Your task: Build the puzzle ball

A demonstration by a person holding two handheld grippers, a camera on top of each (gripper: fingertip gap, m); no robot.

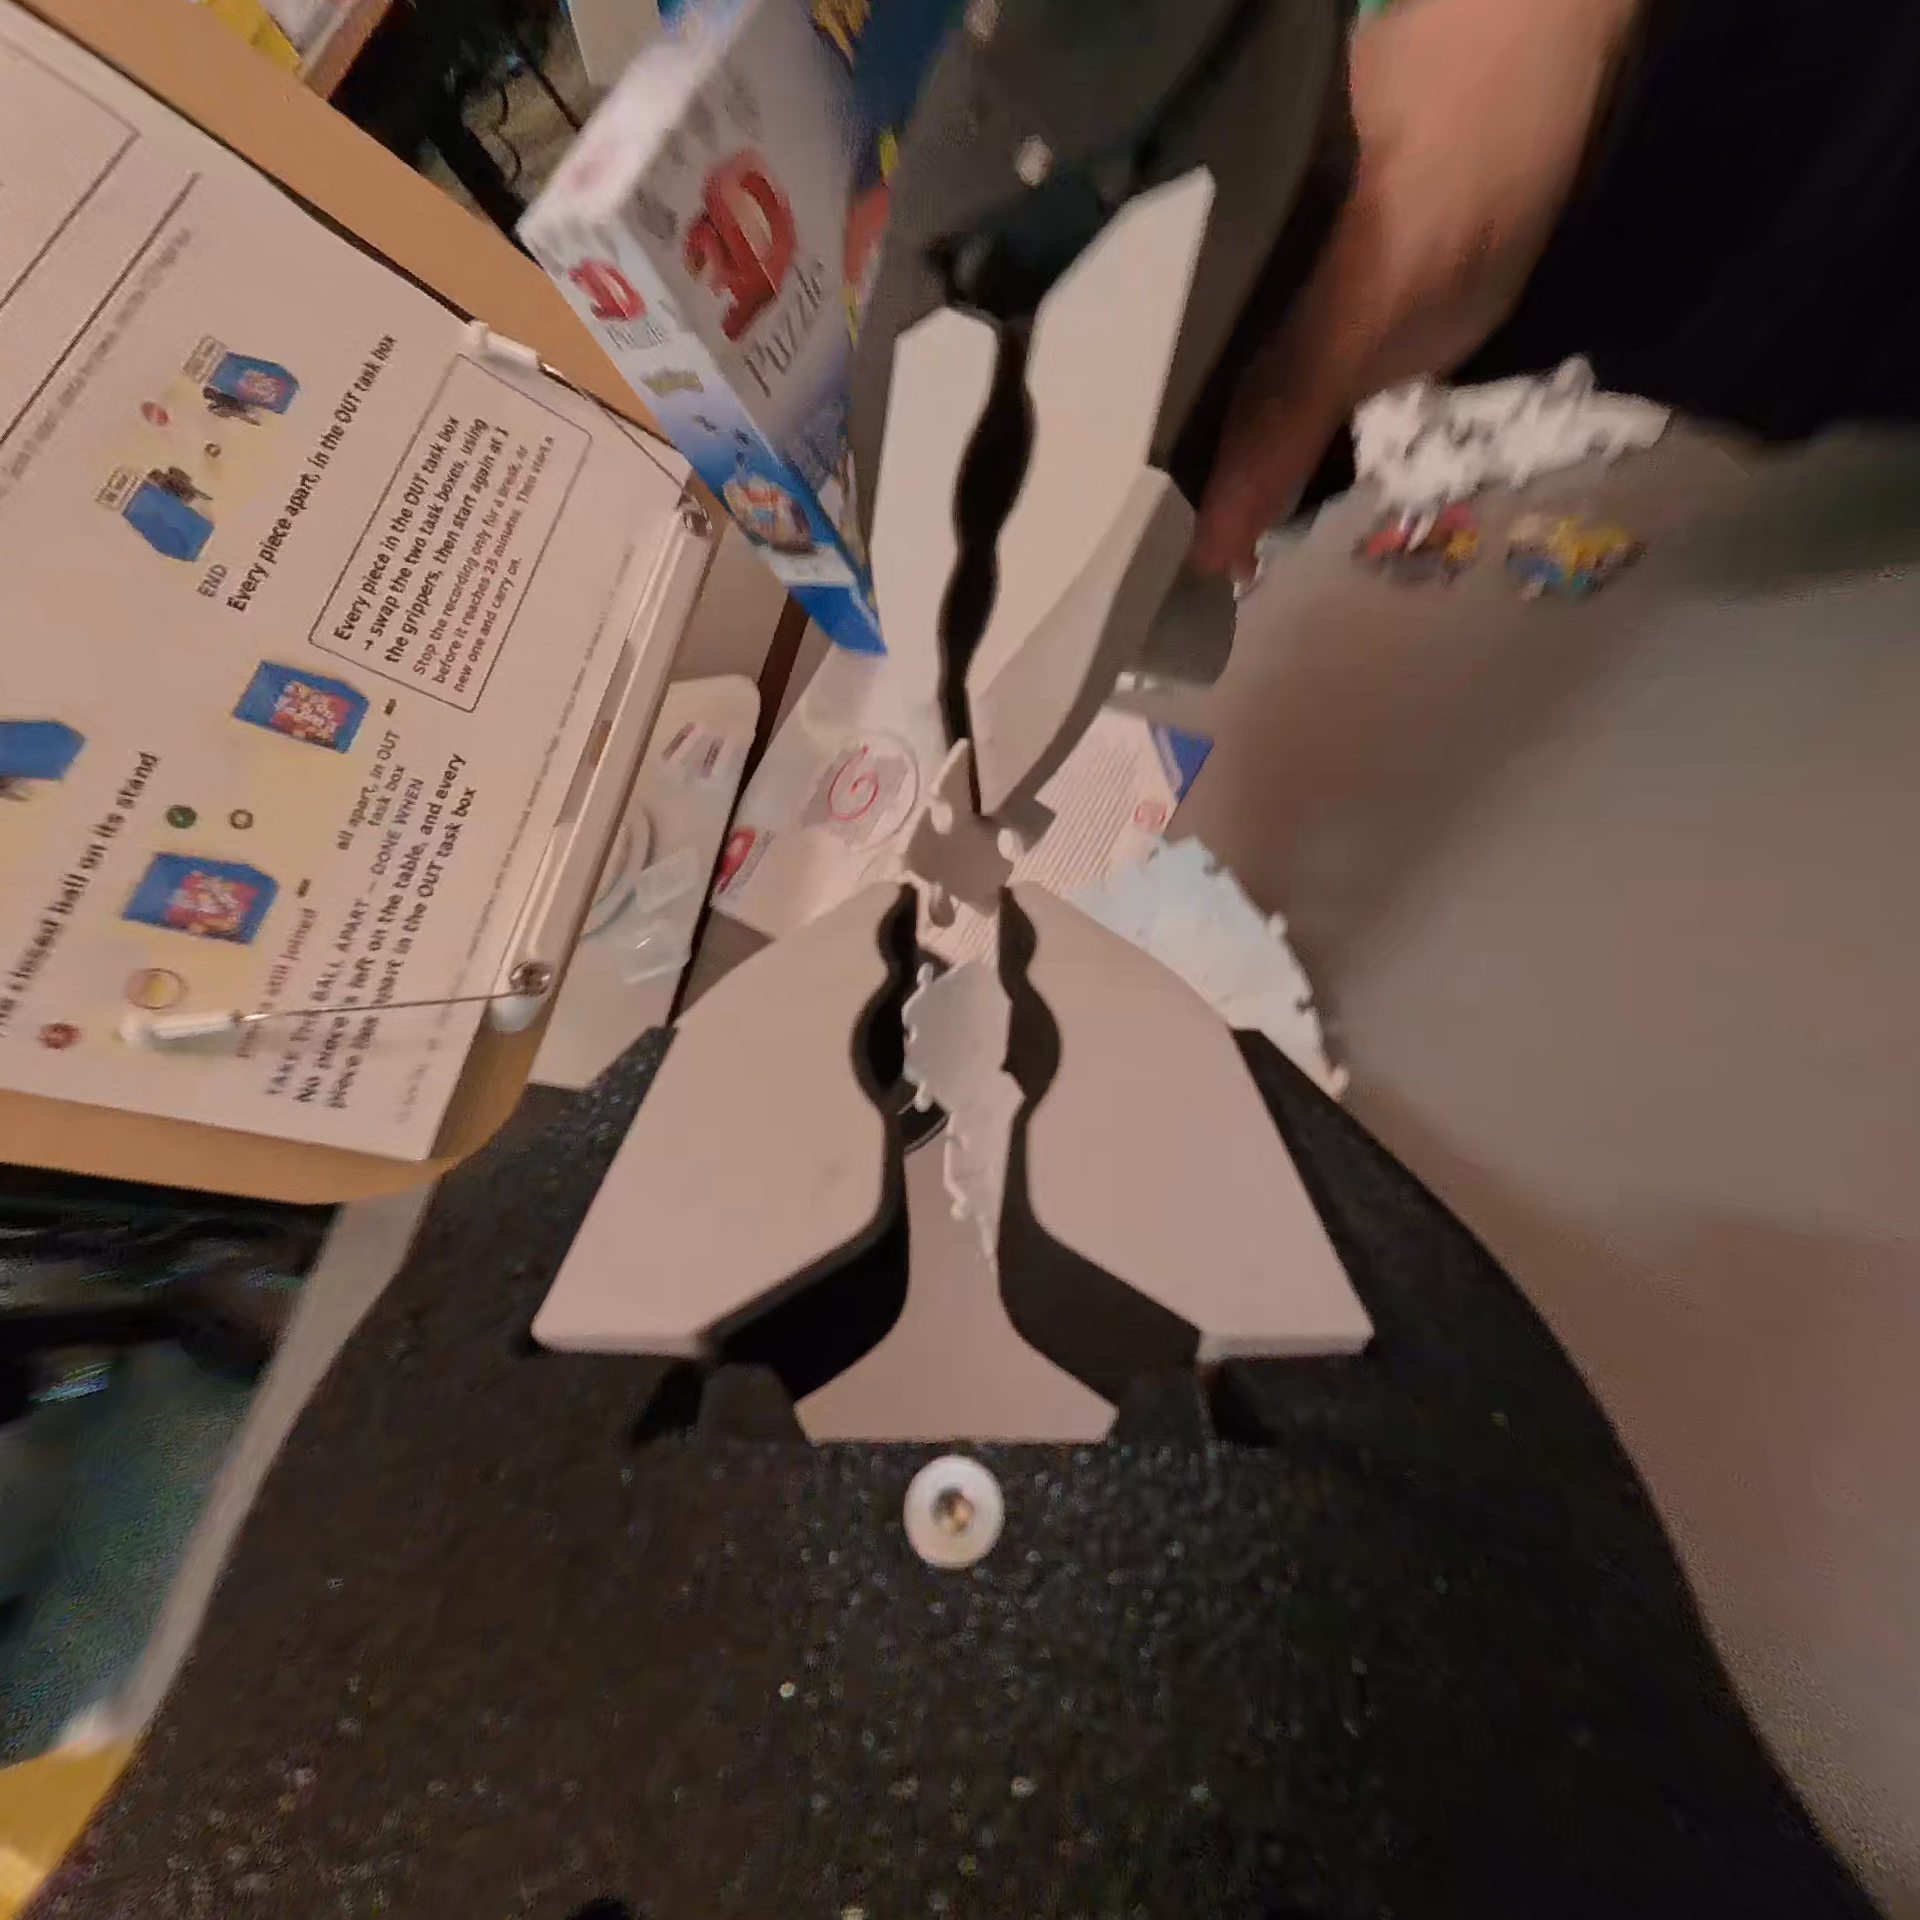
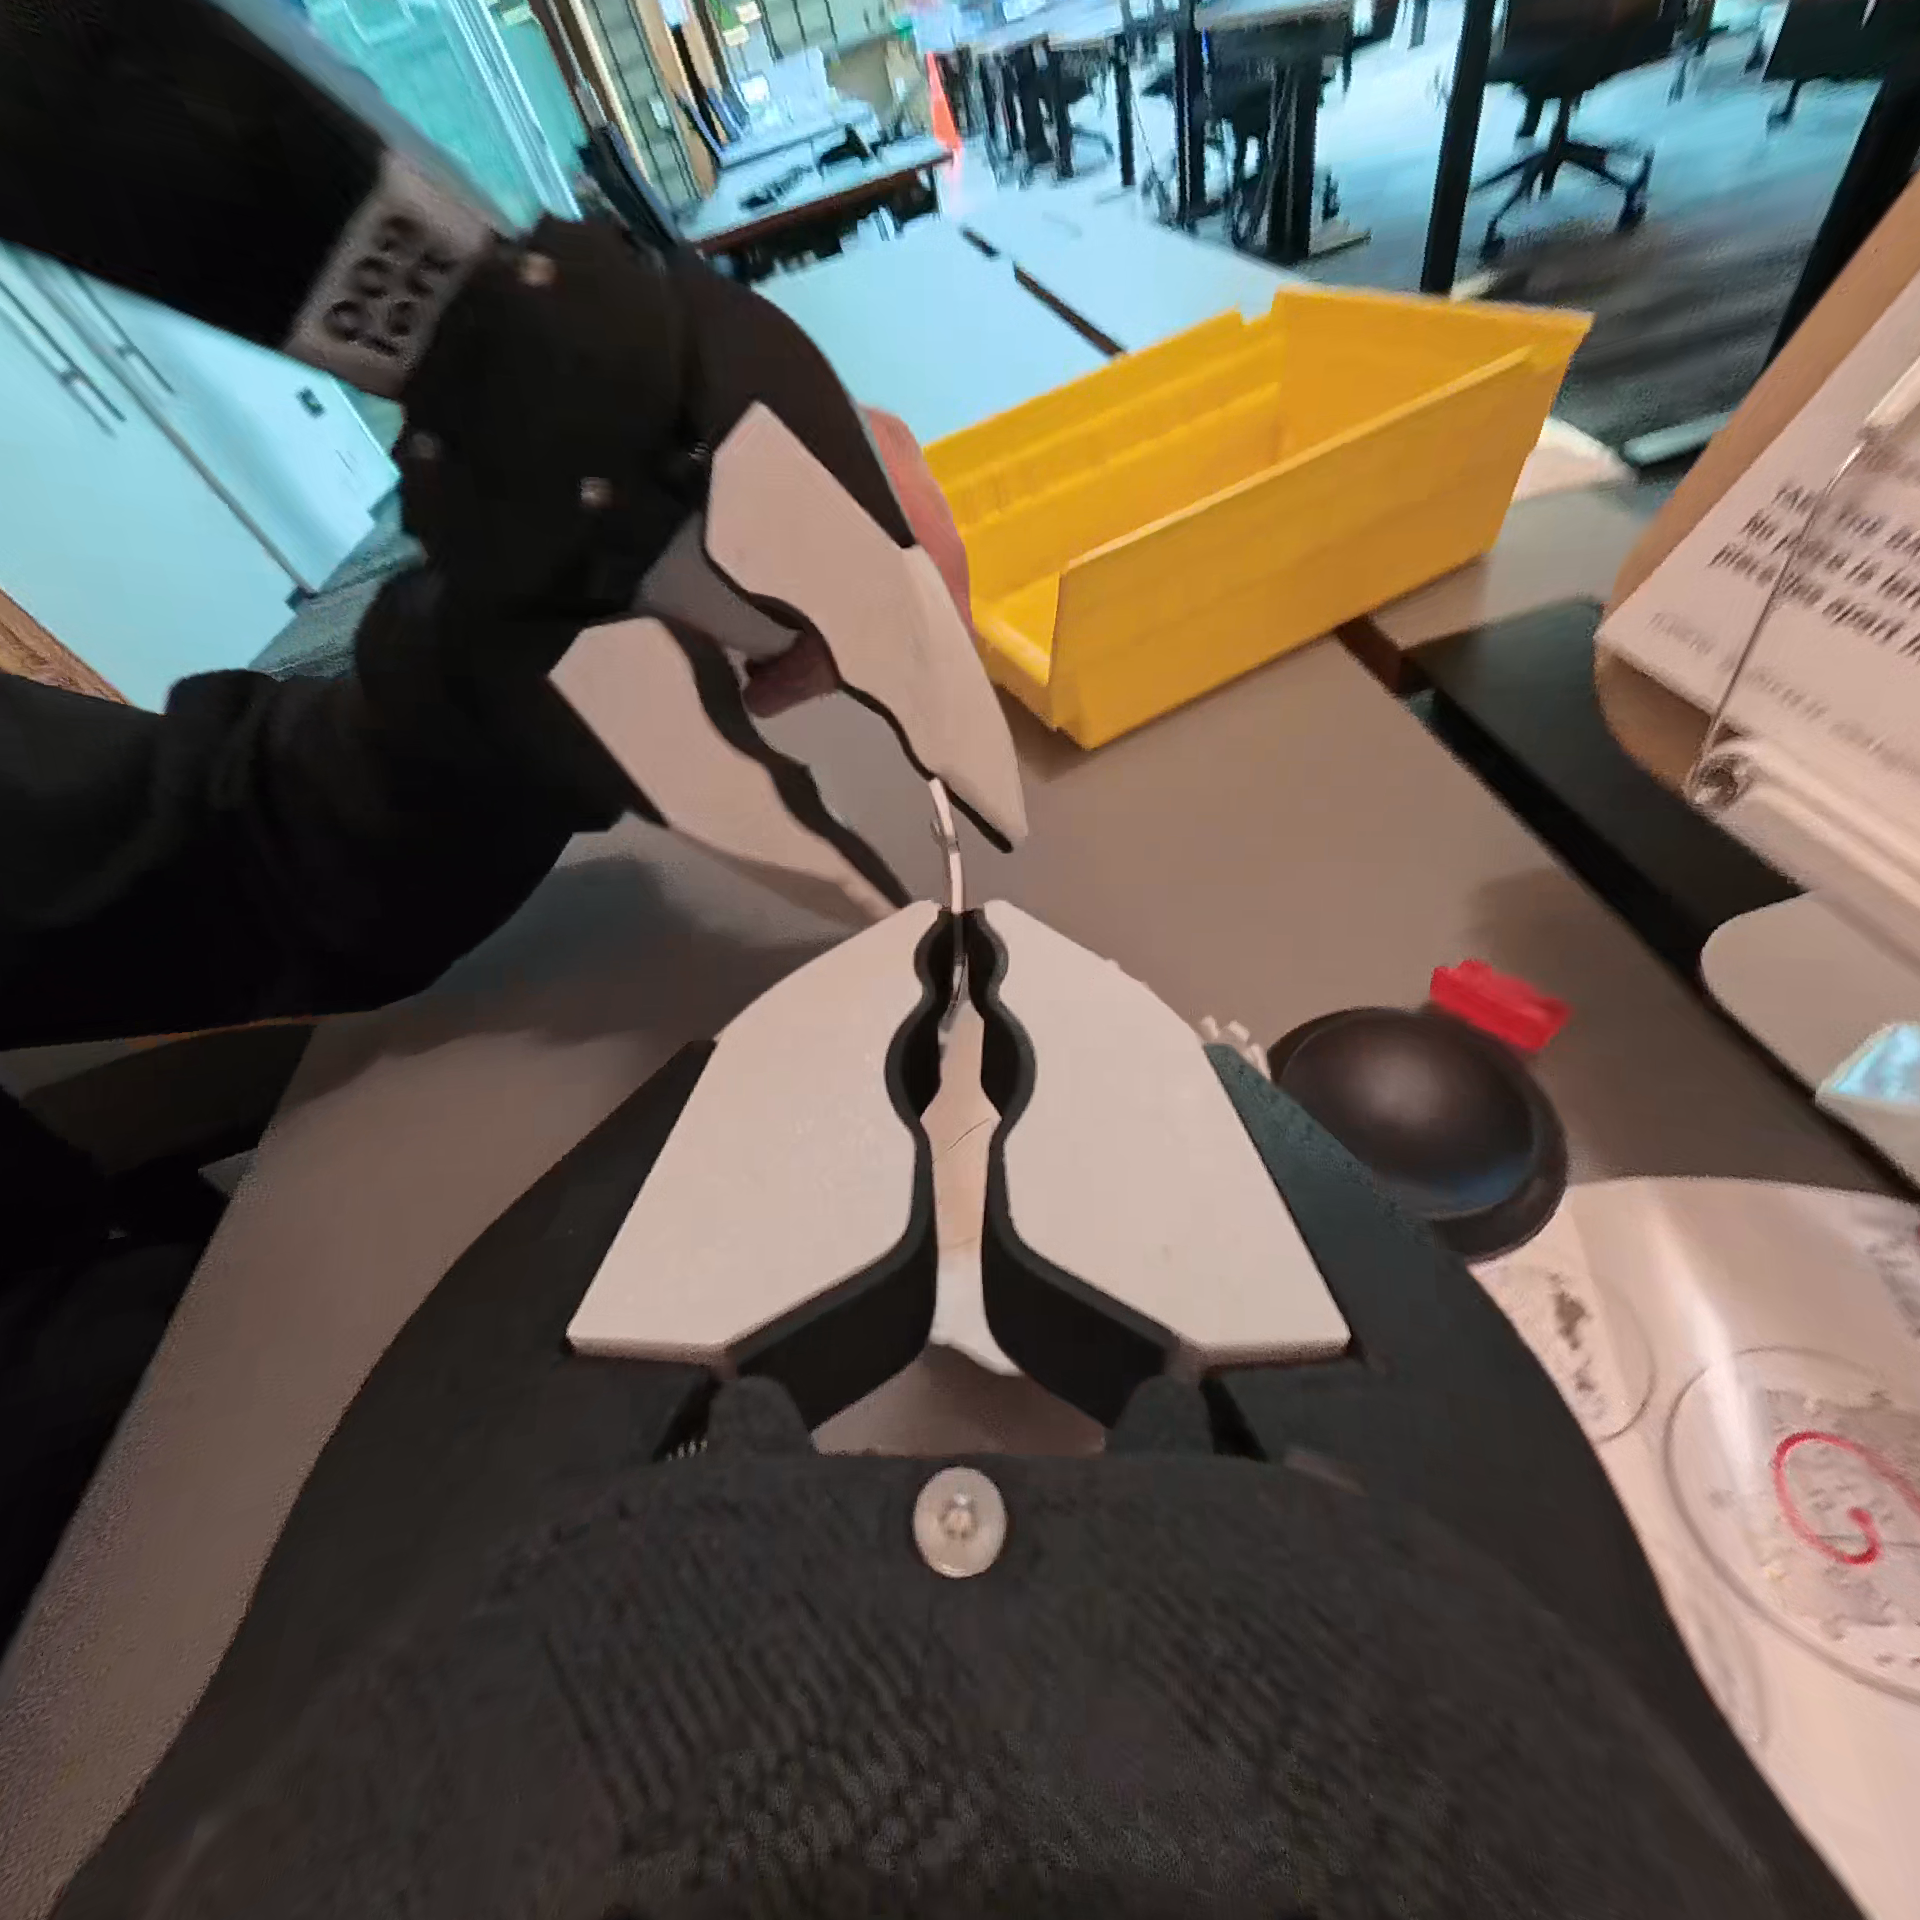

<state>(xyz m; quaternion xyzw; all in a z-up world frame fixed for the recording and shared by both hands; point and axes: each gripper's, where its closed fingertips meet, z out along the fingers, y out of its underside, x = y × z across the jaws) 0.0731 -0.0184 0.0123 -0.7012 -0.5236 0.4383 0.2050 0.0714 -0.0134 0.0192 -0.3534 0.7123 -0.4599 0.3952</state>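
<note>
Left grey two-finger gripper (image 1: 956, 914) pinching white interlocked puzzle pieces (image 1: 961, 847); right grey two-finger gripper (image 1: 971, 758) clamped on them from opposite, above grey tabletop (image 1: 1558, 935). Beside: blue-white printed puzzle box (image 1: 727, 343), clipped printed instruction sheet (image 1: 260, 644), loose pieces (image 1: 1496, 540) blurred. Empty yellow plastic bin (image 2: 1247, 499), black dome (image 2: 1403, 1112) beyond.

Dim, motion-blurred edges (fisheye warp)

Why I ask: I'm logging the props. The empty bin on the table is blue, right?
Not quite. The bin is yellow, not blue, as the right wrist view shows. The rest holds: it is empty and stands on the table.
</note>
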